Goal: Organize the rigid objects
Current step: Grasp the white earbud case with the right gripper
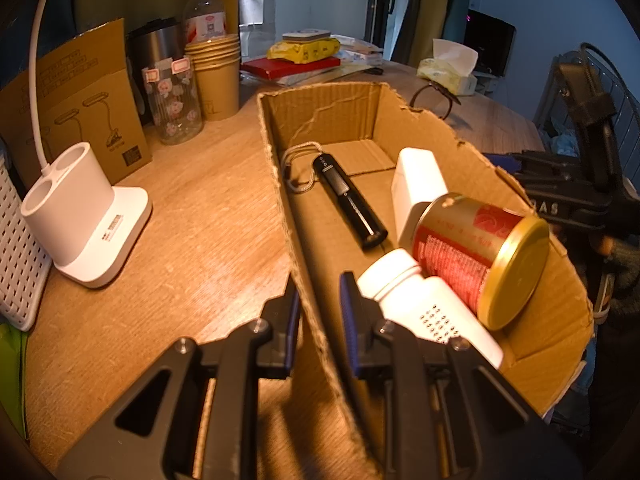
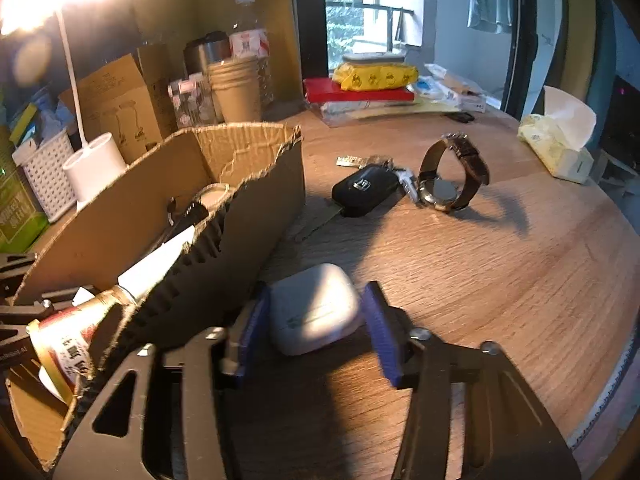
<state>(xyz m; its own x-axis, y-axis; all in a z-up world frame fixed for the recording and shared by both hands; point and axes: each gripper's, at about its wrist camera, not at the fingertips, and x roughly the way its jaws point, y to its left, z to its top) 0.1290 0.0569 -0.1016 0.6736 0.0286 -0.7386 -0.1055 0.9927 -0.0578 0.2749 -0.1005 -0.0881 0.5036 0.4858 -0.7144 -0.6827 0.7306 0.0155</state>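
Beside the cardboard box (image 2: 248,216), on its outer right side, the right gripper (image 2: 316,328) has its blue pads spread around a small white earbud case (image 2: 314,308) lying on the wooden table (image 2: 500,280). The left pad sits against the case's edge; the right pad stands just off its other side, so the case is bracketed rather than squeezed.

At the box's near left wall, the left gripper (image 1: 318,312) straddles the torn cardboard edge (image 1: 308,320), one finger outside the box and one inside. Its jaws are narrowly parted, with the wall between them; whether the pads actually press the cardboard I cannot tell.

Inside the box, just past the inner finger, lies a white pill bottle (image 1: 424,304) on its side, touching a red tin with a gold lid (image 1: 480,256). Behind the tin leans a white charger block (image 1: 416,188), and toward the box's far end lies a black flashlight (image 1: 350,204) with a grey cord.

Beyond the box's right side, well apart from the case, rest a black car key (image 2: 364,192) and a brown-strapped wristwatch (image 2: 452,176). Left of the box stands a white desk-lamp base (image 1: 84,216).
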